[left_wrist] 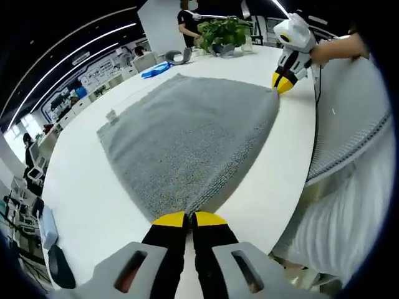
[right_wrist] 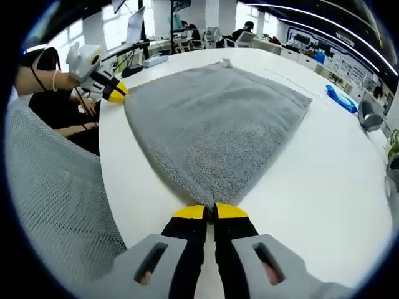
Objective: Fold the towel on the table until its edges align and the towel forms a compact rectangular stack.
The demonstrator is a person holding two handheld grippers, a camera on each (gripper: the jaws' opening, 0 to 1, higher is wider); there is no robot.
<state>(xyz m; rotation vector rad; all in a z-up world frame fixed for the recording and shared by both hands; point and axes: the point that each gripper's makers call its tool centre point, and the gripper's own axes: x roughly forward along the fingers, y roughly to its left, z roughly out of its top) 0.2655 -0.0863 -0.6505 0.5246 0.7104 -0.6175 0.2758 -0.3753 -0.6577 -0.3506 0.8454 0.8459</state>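
Observation:
A grey towel lies spread on the white table. My left gripper is shut on its near corner, yellow tips pressed together. The right gripper shows at the upper right of the left gripper view, pinching the far corner of the same edge. In the right gripper view the towel fans out from my right gripper, which is shut on its corner, and the left gripper holds the other corner at the upper left.
A grey mesh chair back stands close beside the table edge. A potted plant, a blue object and a grey object sit at the table's far end. A person stands beyond it.

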